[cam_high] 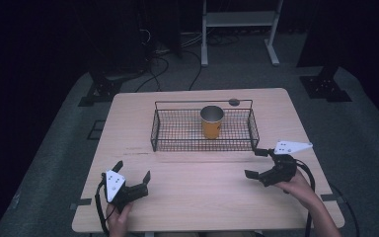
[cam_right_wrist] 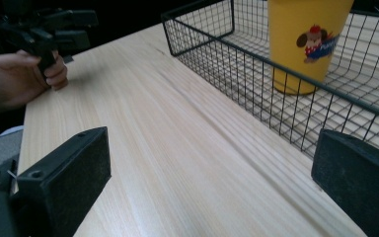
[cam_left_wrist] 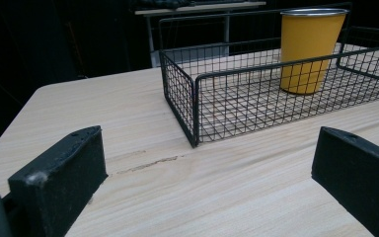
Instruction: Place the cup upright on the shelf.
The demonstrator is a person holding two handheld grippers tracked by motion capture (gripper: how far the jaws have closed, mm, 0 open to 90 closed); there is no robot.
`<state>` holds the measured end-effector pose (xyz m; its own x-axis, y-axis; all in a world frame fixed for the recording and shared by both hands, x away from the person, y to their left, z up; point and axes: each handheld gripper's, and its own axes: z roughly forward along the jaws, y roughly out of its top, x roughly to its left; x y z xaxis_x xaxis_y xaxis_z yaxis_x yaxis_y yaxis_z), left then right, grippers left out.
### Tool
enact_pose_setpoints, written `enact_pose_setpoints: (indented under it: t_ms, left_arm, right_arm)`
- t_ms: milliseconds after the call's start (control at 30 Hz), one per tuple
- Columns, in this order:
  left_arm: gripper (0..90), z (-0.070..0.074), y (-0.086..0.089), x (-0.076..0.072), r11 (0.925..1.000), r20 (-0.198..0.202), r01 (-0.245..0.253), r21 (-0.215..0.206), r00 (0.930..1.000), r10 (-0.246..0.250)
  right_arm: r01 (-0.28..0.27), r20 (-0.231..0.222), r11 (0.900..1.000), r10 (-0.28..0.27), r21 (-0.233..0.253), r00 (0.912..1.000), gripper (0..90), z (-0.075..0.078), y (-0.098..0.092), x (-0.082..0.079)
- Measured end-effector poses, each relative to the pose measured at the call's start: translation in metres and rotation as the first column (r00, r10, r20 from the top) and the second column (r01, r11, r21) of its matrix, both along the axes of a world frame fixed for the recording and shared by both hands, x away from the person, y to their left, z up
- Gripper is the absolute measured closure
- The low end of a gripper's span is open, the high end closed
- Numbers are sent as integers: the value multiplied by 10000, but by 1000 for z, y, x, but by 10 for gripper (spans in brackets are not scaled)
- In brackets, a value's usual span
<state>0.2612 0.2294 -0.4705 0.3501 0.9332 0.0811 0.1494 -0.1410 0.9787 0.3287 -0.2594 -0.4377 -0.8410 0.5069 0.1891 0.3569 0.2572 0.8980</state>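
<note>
Yellow cup (cam_high: 212, 122), one wire basket (cam_high: 177, 143)

Black grippers, blocky jaws, white triangular plates, black cables

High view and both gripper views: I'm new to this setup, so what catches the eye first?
A yellow cup stands upright inside a black wire basket at the table's far middle. Nearer the person, the left gripper and right gripper hover open and empty over the bare wood.
</note>
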Motion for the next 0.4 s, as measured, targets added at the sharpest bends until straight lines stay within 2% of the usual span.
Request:
enact_pose_setpoints:
  t_ms: [167, 200, 233, 267, 300, 333, 400]
  left_arm:
    - [0, 0, 0, 0, 10000, -16, -9, -14, 10000, 9]
    - [0, 0, 0, 0, 10000, -16, -8, -5, 10000, 8]
    - [0, 0, 0, 0, 10000, -13, -5, -3, 10000, 5]
    - [0, 0, 0, 0, 10000, -11, -9, 0, 10000, 9]
    - [0, 0, 0, 0, 10000, -12, -9, 4, 10000, 9]
    - [0, 0, 0, 0, 10000, -11, -9, 3, 10000, 9]
    - [0, 0, 0, 0, 10000, 4, -1, -5, 10000, 1]
  right_arm:
    - [-3, -39, 10000, 4, 61, 10000, 11, -7, 1, -8]
    - [255, 36, 9994, -256, 234, 9997, 11, -12, -1, -14]
    - [255, 36, 9994, -256, 234, 9997, 11, -12, -1, -14]
    - [312, 45, 9989, -314, 351, 9995, 12, -14, -2, -17]
    - [581, 128, 9946, -595, 863, 9981, 12, -21, -6, -26]
    - [581, 128, 9946, -595, 863, 9981, 12, -21, -6, -26]
    - [724, 117, 9896, -744, 1239, 9972, 12, -26, -9, -33]
